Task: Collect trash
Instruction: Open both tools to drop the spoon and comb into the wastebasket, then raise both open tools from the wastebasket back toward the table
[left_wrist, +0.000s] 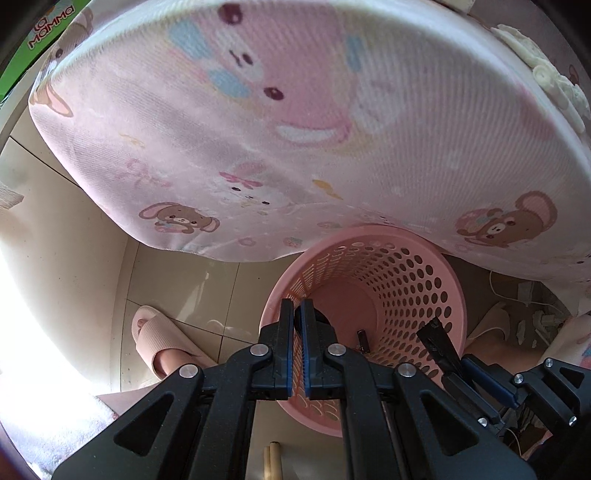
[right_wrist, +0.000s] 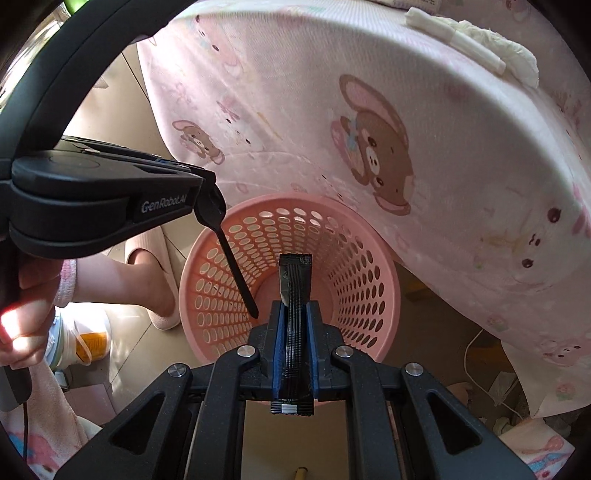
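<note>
Two grippers over one pink basket (left_wrist: 369, 295) here. Left wrist view: the left gripper (left_wrist: 297, 314) has its jaws pressed nearly together, and I can't make out anything between them from here; basket mouth sits around 5 o'clock, with the black wrapper (left_wrist: 437, 343) poking in at 4. Right wrist view: the right gripper (right_wrist: 295, 314) has its jaws pinching that black wrapper (right_wrist: 295, 288) upright above the basket (right_wrist: 369, 295) opening, dead center. A thin black strip (right_wrist: 236, 266) hangs off the left gripper at 9 o'clock, dipping into the basket.
</note>
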